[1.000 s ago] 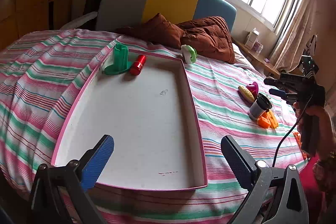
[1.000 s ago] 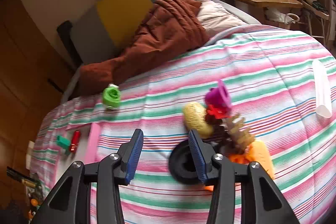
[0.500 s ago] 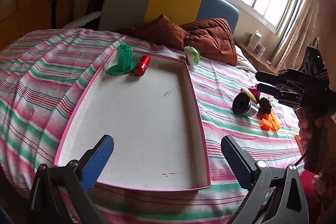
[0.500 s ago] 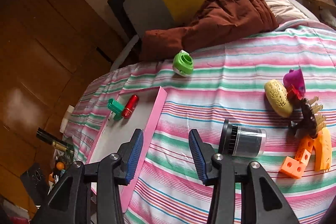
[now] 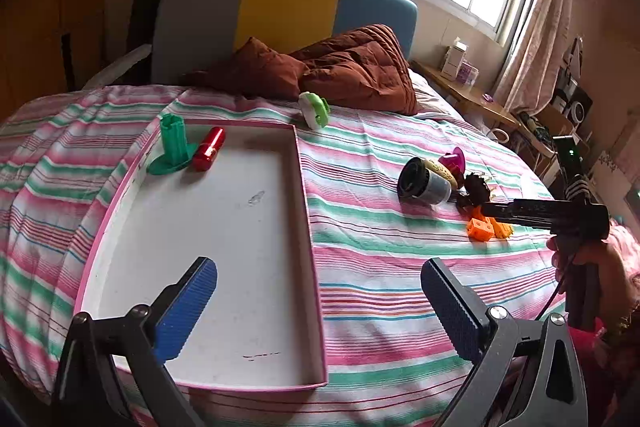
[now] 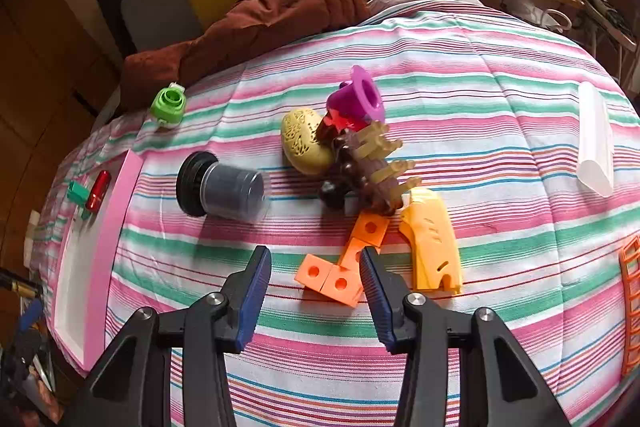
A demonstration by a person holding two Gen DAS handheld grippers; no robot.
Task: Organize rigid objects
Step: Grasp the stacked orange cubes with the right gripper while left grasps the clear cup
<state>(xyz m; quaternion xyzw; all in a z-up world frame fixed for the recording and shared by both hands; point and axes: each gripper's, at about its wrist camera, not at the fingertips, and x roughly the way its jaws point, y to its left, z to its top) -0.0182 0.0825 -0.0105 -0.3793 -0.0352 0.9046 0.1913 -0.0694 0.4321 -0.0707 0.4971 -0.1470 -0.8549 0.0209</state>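
Landmark: pink-rimmed tray point(image 5: 308, 227) is laid on the striped bedspread point(image 5: 380, 267).
Left gripper point(image 5: 318, 301): held above the tray's near right corner, jaws spread wide, nothing between them.
Right gripper point(image 6: 316, 285): jaws parted, nothing clamped; orange block chain point(image 6: 340, 267) is seen between the tips.
Dark jar point(image 6: 224, 189): laid on its side, right of the tray, outside it.
Green stand point(image 5: 172, 147) and red cylinder point(image 5: 208, 149): kept inside the tray's far left corner, touching.

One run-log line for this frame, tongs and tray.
left tongs: open, empty | right tongs: open, over orange blocks | tray: green piece, red cylinder
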